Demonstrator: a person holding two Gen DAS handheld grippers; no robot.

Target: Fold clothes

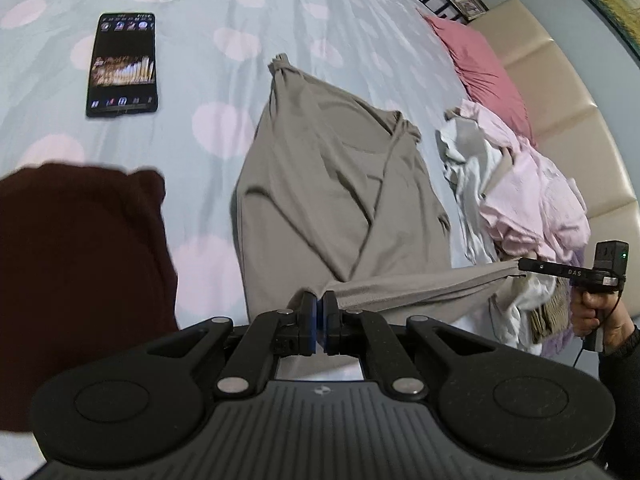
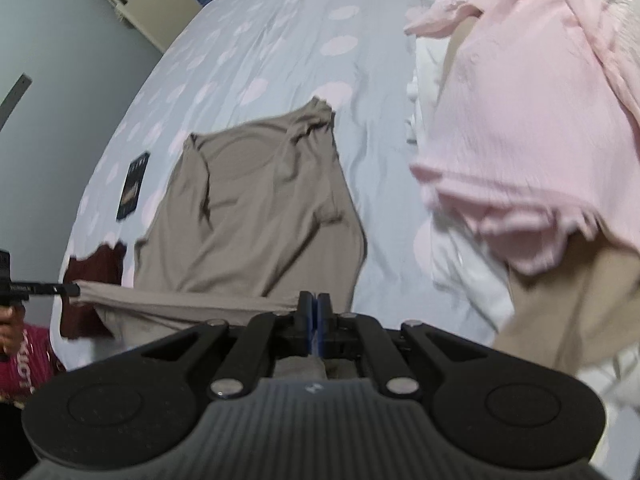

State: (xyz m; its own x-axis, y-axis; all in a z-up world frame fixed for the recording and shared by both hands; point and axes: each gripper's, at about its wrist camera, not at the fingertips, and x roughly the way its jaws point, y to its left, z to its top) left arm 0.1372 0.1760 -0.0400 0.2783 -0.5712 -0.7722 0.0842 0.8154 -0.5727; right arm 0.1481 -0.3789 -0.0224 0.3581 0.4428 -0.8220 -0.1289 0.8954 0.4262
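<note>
The grey top (image 1: 320,184) lies spread on the bed (image 1: 200,0), its near hem pulled tight between both grippers. The left gripper (image 1: 319,312) and the right gripper (image 2: 314,312) each have jaws closed on this hem. A pile of clothes (image 1: 520,208) lies just beside; a phone (image 1: 122,64) lies apart.

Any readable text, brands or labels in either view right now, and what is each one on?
"DAS": on the side of the right tool, seen from the left wrist view.
Phone screen on the bed: icons and text too small to read.
Red sleeve lettering: cut off and blurred, unreadable.
Small logos on both tool bodies: not legible.
</note>
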